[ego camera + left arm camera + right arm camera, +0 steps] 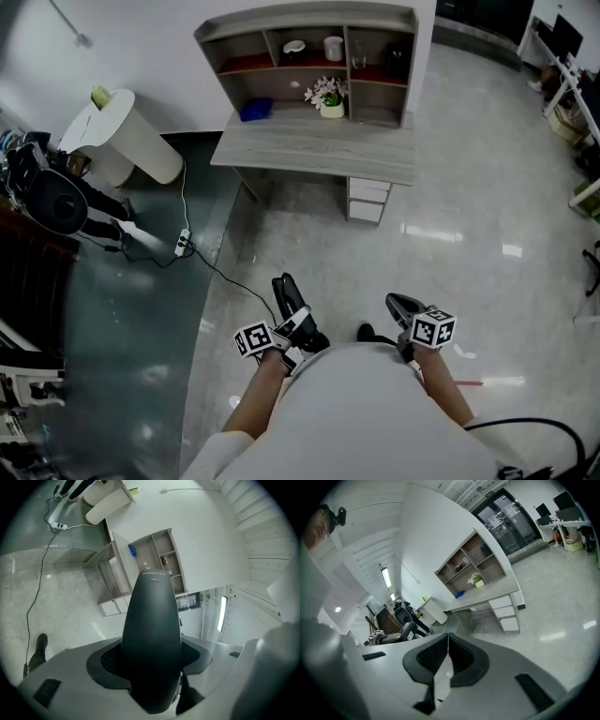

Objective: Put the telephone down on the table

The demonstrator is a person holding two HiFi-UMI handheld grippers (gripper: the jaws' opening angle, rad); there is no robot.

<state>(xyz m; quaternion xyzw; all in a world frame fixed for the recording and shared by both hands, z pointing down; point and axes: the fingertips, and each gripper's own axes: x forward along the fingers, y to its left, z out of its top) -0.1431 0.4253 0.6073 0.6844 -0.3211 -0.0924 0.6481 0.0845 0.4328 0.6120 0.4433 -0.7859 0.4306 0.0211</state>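
A black telephone handset (pixel 289 298) sticks forward out of my left gripper (pixel 302 330), which is shut on its lower end. In the left gripper view the telephone (pixel 152 625) fills the middle, standing up between the two dark pads (pixel 108 660). My right gripper (pixel 401 307) is held at waist height beside it, shut with nothing in it; in the right gripper view its pads (pixel 436 656) meet along a thin line. The grey wooden desk (pixel 319 155) stands well ahead of both grippers, across the shiny floor.
The desk carries a shelf unit with a flower pot (pixel 329 97), a blue item (pixel 255 110) and small cups; drawers (pixel 367 200) hang under its right side. At the left are a white cylindrical bin (pixel 127 141), dark equipment (pixel 56 202) and a power strip (pixel 182 244) with a cable on the floor.
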